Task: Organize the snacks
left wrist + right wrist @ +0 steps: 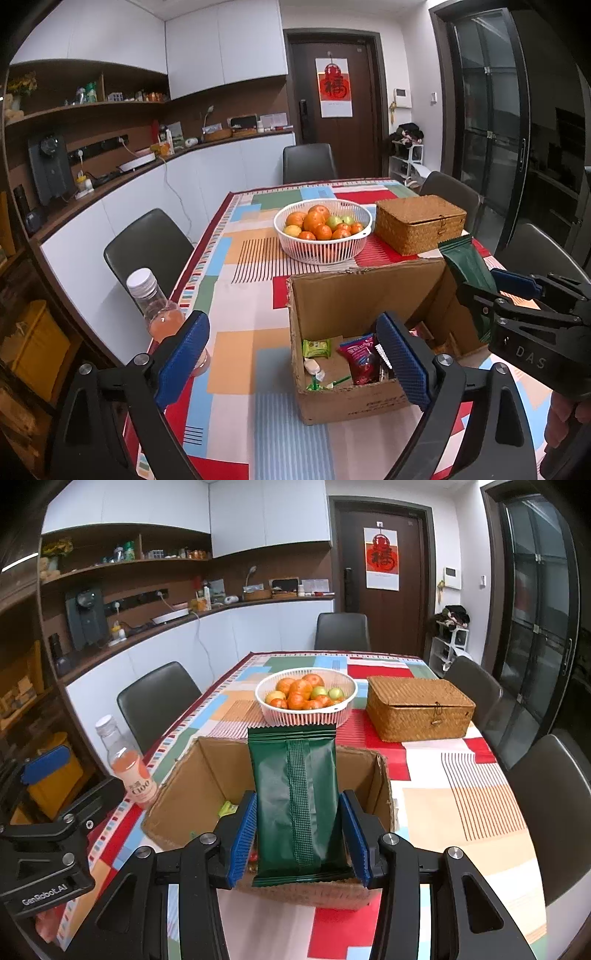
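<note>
Right gripper (298, 834): blue pads pressed on both sides of the green snack packet (295, 797), centre of the right wrist frame.
Green snack packet: upright, above the open cardboard box (177, 797).
Left gripper (291, 358): fingers spread wide, holding nothing, lower part of the left wrist frame.
Box contents: red packet (360, 360) and small green packet (316, 348).
Bottle (162, 314): pink drink, left of the box.
Fruit basket (322, 230): behind the box, beside the woven box (419, 223).
</note>
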Action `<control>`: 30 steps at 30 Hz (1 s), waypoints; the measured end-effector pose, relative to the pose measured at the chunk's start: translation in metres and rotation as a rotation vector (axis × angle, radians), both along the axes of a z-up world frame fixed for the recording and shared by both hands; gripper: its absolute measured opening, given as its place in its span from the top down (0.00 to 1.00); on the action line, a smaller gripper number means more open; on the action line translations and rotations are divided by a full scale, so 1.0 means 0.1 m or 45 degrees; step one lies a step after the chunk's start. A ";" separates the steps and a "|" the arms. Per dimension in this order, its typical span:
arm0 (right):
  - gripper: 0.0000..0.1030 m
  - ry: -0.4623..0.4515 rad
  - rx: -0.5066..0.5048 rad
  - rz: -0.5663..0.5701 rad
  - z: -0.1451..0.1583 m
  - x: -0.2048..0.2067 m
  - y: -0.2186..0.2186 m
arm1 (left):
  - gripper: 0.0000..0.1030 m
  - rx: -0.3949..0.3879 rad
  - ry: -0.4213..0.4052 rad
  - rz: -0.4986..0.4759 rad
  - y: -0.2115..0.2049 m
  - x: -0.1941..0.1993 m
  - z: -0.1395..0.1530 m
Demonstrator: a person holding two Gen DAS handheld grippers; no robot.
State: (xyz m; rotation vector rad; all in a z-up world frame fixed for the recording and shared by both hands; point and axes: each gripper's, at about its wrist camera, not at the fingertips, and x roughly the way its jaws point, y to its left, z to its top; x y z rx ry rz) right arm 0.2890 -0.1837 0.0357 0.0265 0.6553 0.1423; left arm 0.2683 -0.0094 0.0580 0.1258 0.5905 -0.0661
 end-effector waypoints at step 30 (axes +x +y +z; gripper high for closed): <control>0.20 -0.175 -0.087 -0.099 0.25 -1.15 -0.17 | 0.00 0.025 -0.182 -0.075 -0.15 -1.09 0.25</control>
